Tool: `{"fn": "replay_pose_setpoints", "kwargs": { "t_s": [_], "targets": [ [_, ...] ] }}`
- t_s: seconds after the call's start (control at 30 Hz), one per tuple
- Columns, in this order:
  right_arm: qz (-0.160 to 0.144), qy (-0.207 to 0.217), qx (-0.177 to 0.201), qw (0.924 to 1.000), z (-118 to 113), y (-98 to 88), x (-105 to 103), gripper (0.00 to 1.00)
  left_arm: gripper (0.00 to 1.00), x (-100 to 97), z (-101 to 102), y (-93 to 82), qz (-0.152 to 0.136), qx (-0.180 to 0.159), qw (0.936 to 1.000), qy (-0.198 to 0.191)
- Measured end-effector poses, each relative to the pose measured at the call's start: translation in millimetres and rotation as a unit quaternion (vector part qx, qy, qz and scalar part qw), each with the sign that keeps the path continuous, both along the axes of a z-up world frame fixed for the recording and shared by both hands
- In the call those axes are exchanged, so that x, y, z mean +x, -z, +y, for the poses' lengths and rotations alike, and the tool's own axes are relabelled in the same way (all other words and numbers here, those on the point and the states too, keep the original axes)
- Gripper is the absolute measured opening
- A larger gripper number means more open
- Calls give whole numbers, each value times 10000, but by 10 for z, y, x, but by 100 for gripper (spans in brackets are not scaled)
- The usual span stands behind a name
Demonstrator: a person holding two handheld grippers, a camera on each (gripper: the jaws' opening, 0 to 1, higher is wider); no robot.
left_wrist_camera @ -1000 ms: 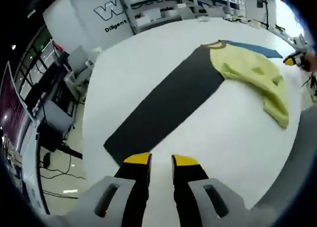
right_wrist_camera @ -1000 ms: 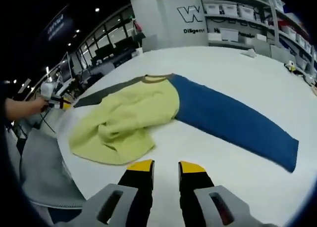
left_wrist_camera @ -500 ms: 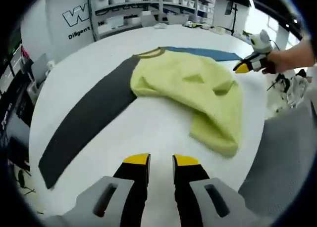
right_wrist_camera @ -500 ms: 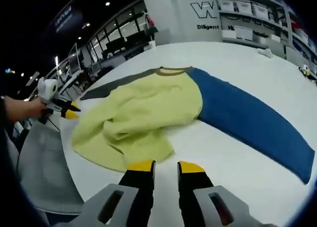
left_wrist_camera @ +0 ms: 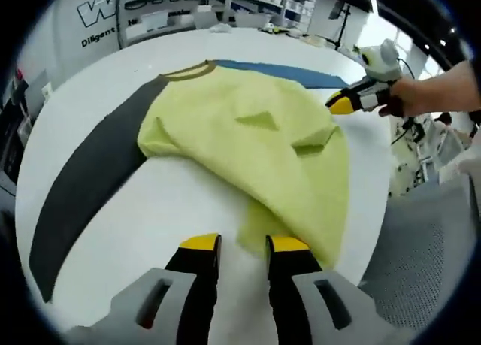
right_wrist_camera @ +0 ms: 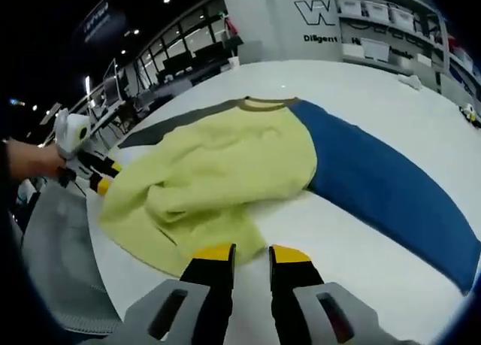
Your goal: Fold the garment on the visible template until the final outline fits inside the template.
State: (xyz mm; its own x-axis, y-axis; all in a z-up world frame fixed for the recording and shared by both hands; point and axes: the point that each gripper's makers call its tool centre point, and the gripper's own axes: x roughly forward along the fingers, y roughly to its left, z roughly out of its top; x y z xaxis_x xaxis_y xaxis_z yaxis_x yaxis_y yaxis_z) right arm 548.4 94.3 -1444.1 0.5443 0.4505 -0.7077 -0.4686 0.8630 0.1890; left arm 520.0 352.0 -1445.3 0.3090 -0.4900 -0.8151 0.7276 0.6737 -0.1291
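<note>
A long-sleeved garment lies crumpled on the white table. Its body is yellow-green, with one dark grey sleeve and one blue sleeve spread flat. My left gripper is open, and the garment's near hem lies right at its yellow tips. My right gripper is open just short of the garment's near edge. A hand holds the right gripper at the garment's far side in the left gripper view. The left gripper sits at the left in the right gripper view.
The round table's edge runs close by on the right, with a grey mesh surface beyond it. Shelves with bins and a wall with a logo stand behind the table.
Both cameras have moved closer to the garment. The left gripper has swung from the dark sleeve's end toward the yellow hem, which now reaches its tips. Both grippers stay open.
</note>
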Motion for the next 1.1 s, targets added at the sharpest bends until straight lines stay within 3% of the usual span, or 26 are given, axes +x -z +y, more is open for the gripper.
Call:
{"fn": "replay_pose_setpoints", "kwargs": {
  "t_s": [0.17,0.3,0.47,0.87,1.1],
  "targets": [
    [-91,-140,-282,9995,-27,23,13,0,13,-8,-19,2,40,-27,10000,-53],
    [-61,-183,-340,9992,-39,15,-15,0,6,-37,-37,-8,47,-92,9999,-111],
    [-59,-180,-396,9990,-94,-7,-101,0,5,-90,-55,-23,114,-150,9995,-253],
    [1,-202,-496,9986,-293,-130,-657,0,5,-310,89,-65,415,-298,9950,-862],
    [78,-154,-509,9986,-380,-148,-1051,0,5,-413,102,-79,455,-365,9933,-996]
  ]
}}
